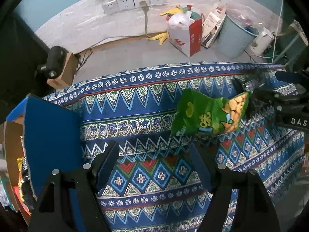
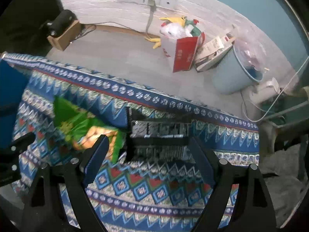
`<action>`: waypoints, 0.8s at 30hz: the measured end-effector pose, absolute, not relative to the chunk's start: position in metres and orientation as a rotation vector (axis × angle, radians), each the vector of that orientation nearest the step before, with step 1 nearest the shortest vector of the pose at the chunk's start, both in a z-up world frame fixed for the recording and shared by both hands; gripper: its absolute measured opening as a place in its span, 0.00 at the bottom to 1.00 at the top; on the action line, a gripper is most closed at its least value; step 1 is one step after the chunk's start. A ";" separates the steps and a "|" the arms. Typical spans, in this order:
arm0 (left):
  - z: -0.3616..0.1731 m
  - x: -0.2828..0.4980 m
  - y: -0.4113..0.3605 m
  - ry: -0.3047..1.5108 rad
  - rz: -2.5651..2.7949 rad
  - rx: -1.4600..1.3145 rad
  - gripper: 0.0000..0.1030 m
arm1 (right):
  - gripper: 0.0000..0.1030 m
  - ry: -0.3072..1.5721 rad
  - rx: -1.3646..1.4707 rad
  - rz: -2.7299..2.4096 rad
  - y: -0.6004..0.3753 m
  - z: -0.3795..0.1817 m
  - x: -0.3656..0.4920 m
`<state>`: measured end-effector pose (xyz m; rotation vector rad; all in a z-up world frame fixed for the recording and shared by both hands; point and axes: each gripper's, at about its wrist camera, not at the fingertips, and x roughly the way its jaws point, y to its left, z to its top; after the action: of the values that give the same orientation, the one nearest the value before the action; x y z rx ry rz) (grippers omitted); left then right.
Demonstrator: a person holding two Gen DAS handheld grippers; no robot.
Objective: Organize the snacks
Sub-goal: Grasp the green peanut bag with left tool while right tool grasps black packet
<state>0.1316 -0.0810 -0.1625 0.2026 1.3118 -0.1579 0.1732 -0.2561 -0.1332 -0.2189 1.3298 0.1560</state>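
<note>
Black fingers of the left hand-held gripper [image 1: 154, 164] fill the bottom of the left wrist view, spread wide apart with nothing between them, poised over the patterned cloth [image 1: 146, 116] that covers the tabletop. Judged from its stance, this tool is idle and kept clear of the working area.

At far left stands a cardboard box [image 1: 11, 154] with a blue flap [image 1: 52, 135] folded outward. Wrappers in red and yellow show inside it, so it is likely the collecting place for snacks, and the flap is held back to leave the opening free.

Right of centre, the green snack bag [image 1: 208, 114] hangs tilted above the cloth. Its right end meets the tips of the right hand-held gripper [image 1: 251, 104], which enters from the right edge. The grip on one end explains why the free end droops to the left.

From the right wrist view, the bag [image 2: 85, 127] lies left of the right hand-held gripper [image 2: 150, 152] and against its left finger [image 2: 96, 154]. The fingers stand well apart here, and motion blur obscures the contact; I cannot tell whether the bag is pinched or merely resting against the finger.

Beyond the tabletop, on the floor, sit a red-and-white paper bag [image 1: 187, 36] and a pale blue bin [image 1: 233, 38], neither of which looks relevant to the task.
</note>
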 end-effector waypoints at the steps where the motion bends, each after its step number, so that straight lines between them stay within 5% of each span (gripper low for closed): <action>1: -0.167 0.133 -0.082 1.321 -0.154 0.205 0.75 | 0.82 1.328 -0.216 0.151 -0.257 -0.137 0.176; 24: -0.178 0.135 -0.070 1.400 -0.141 0.059 0.78 | 0.82 1.439 -0.204 0.216 -0.231 -0.166 0.147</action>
<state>0.1347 -0.0699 -0.1779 0.0586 1.4004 -0.1405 0.1475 -0.2313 -0.1655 -0.2038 1.4394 0.2165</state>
